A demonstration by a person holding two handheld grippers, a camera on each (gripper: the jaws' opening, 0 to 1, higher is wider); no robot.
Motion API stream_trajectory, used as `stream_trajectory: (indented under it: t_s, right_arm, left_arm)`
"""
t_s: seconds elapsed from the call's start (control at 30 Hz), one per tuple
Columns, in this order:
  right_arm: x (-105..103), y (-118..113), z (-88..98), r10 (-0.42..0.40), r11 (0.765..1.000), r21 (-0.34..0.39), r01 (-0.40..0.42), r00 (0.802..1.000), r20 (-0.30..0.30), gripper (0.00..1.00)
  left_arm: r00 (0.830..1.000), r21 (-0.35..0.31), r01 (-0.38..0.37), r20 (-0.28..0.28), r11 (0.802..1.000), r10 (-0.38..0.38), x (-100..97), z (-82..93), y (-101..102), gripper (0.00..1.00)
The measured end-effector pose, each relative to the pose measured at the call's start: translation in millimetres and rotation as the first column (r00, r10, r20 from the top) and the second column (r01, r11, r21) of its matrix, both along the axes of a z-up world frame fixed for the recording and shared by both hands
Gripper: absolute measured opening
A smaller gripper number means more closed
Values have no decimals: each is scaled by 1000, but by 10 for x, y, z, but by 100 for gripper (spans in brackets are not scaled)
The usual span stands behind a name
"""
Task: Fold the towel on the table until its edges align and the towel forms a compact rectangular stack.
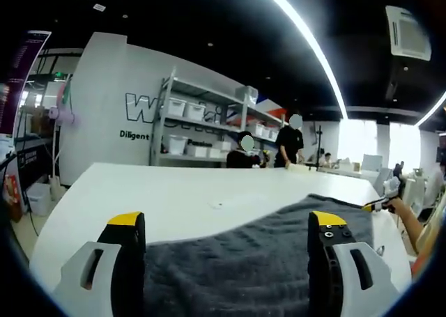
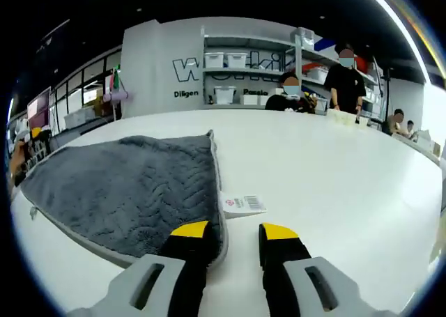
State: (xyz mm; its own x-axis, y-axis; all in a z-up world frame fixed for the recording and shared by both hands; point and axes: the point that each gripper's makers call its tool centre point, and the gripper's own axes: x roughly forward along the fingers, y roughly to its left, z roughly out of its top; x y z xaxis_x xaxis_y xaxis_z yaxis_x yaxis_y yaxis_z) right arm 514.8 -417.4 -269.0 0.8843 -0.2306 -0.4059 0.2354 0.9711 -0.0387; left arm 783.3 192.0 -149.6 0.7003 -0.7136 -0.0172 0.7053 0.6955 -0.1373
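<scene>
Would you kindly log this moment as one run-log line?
towel: flat on table, unfolded | left gripper: open, over towel | right gripper: open, at tagged edge | phase: pre-grasp

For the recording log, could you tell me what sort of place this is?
Probably a shared lab or workshop: metal shelving with storage bins, a lettered wall, and people at the far end of a white table.

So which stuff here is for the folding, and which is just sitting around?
For the job:
- grey towel with its white tag
- white table
- left tool, open
- right tool, open

Just there:
- metal shelves with white bins
- people behind the table
</scene>
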Motion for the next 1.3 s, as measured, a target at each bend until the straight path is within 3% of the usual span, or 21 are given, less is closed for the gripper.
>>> stream_trajectory:
  t_s: [0.1, 0.17, 0.27, 0.37, 0.53, 0.63, 0.73, 0.87, 1.07, 1.13, 1.3]
  right_arm:
    - [-13, -31, 10, -14, 1000, 6, 14, 1000, -9, 42]
    - [-48, -22, 46, -22, 1000, 9, 22, 1000, -9, 55]
    - [-89, -3, 170, -25, 1000, 17, 24, 999, 40, 69]
    - [-162, 4, 217, -23, 1000, 19, 22, 999, 48, 77]
    - [-277, 141, 110, 42, 999, 0, -42, 999, -14, 91]
    - [-270, 234, 50, 91, 996, -18, -91, 995, -31, 93]
    - [-256, 273, 65, 124, 991, -49, -126, 992, -33, 96]
    - [-252, 323, 188, 153, 987, -54, -152, 988, 15, 99]
    - [-302, 373, 339, 179, 984, -36, -176, 982, 68, 99]
    - [-332, 377, 374, 179, 983, -45, -177, 981, 72, 99]
    - [-370, 388, 421, 177, 984, -53, -173, 980, 88, 99]
  left_arm:
    - [1000, 11, -16, 3, 1000, 16, 12, -10, 32, 94]
    - [1000, 14, -21, 0, 1000, 21, 11, -22, 42, 94]
    - [1000, 20, -23, -6, 1000, 23, -2, -31, 36, 94]
    - [1000, 25, -26, 9, 999, 25, -37, 10, 34, 94]
    - [993, 29, -108, 52, 994, 106, -54, 63, 32, 94]
    - [993, 102, -117, 42, 988, 113, -119, -13, -35, 94]
    - [995, 115, -99, 44, 989, 94, -292, 16, -128, 94]
    - [998, 134, -64, 25, 989, 61, -570, -18, -192, 94]
    - [997, 133, -76, 5, 988, 76, -926, -92, -15, 88]
    - [998, 164, -61, -14, 985, 64, -1059, -160, 33, 82]
    - [996, 222, -60, -45, 973, 72, -1343, -312, 142, 81]
